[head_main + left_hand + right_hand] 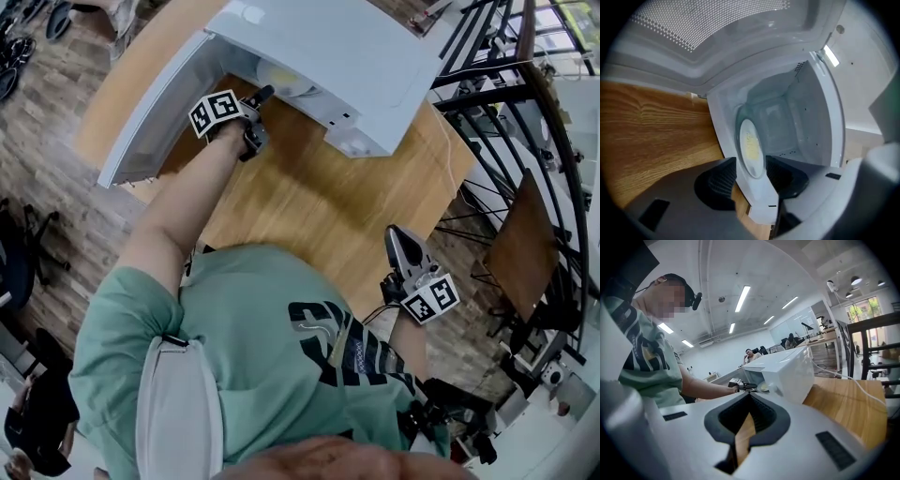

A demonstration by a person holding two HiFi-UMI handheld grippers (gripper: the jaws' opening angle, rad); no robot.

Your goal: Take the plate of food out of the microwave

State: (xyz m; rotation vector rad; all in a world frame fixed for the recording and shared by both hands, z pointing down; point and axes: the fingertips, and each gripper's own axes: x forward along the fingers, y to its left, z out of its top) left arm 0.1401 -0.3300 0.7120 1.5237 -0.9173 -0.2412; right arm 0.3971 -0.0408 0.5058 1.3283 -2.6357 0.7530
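Wide wood-grain bench (309,206), warm and smooth, and at its far edge sits the boxy white microwave (328,47). Its door (150,112) hangs wide open toward the bench's left side, a flat pale panel with a dotted mesh window.

The left arm (187,197) is stretched long and straight from a green sleeve, reaching right up to the mouth of the oven. The left tongs (261,98) point in and slightly down, rolled onto their side, with the checkered marker cube (214,112) riding on top. In the left gripper view their ribbed black pads stand apart, one on each side of the oven's white front sill. The near rim of the plate (751,147) is between them, and no pad is clearly pressing on it.

That plate is round, pale and glossy, and it is inside the cavity, just behind the sill. A small yellow patch of food (751,145) lies on it.

The right tongs (401,239) hang back over the bench's near right edge, aimed along the bench. Their tips are together with nothing held, just a sliver of wood showing below.
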